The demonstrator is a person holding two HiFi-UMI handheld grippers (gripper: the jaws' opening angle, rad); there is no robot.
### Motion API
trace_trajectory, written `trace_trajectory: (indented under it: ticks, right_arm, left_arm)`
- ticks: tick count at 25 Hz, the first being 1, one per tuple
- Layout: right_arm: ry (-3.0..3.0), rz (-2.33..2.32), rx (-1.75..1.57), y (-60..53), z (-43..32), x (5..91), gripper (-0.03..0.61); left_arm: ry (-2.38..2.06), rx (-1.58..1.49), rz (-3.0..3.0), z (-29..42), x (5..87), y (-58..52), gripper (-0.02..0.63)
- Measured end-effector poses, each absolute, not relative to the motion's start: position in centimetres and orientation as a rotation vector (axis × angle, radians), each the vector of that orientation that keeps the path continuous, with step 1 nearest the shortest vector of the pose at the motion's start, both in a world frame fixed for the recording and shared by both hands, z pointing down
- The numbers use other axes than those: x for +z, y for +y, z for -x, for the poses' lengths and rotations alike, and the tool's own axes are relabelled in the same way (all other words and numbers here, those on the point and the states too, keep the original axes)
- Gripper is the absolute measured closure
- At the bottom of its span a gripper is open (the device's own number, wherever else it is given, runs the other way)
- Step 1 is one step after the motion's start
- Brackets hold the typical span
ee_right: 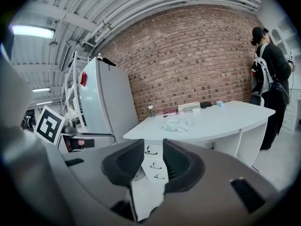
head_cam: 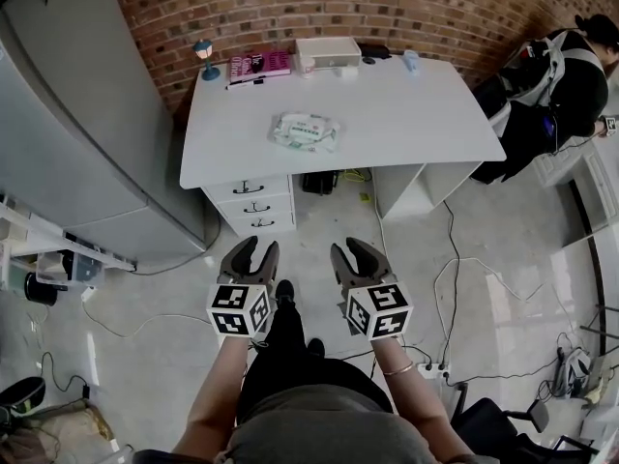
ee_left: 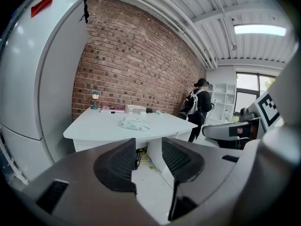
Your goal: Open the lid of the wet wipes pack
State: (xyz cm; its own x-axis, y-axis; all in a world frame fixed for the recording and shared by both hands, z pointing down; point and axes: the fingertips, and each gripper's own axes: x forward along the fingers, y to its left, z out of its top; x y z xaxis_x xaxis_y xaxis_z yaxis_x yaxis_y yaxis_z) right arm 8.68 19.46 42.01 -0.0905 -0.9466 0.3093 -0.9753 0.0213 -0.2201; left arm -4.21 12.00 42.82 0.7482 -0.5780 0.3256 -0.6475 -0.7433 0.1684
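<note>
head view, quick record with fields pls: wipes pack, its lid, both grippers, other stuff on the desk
wipes pack: lies flat near the middle of the white desk, untouched
lid: too small to tell whether open or shut
left gripper: jaws apart, nothing between them, over the floor short of the desk
right gripper: jaws apart, nothing between them, beside the left one
desk back edge: small lamp, pink book, white box
bystander: person in black at the desk's right end
</note>
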Motion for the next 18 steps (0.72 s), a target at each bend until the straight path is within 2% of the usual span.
trace_trajectory:
  ticks: [18]
  right_arm:
    - [-2.081, -2.1, 0.562, 4.8, -11.8, 42.0, 0.463]
  left_arm:
    - [-0.835, 0.38, -2.711, -0.3, 43.2, -3.5, 0.44]
